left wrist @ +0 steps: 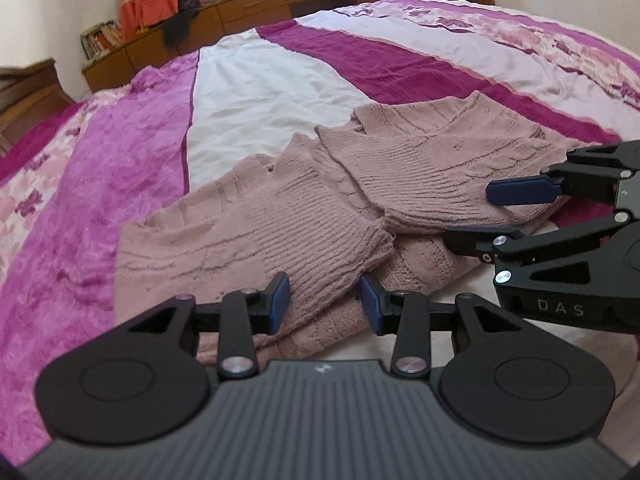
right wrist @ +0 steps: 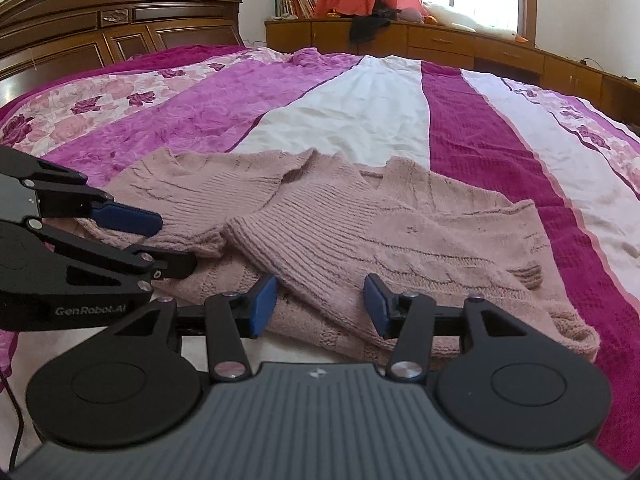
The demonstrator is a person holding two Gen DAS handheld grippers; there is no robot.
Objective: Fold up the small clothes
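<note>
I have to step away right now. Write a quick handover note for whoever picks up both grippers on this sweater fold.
Left gripper: open, holding nothing, at the near edge of the pink knit sweater.
Right gripper: open, holding nothing, also at the near edge, beside the left one.
Sweater lies on the striped bedspread, both sleeves already folded in across the body.
Left to do: grasp the near edge with both grippers, fold the body over, then smooth it flat.

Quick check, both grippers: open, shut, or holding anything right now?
Left gripper: jaws open, holding nothing, at the near edge of the pink knit sweater.
Right gripper: jaws open, holding nothing, at the same edge.
</note>
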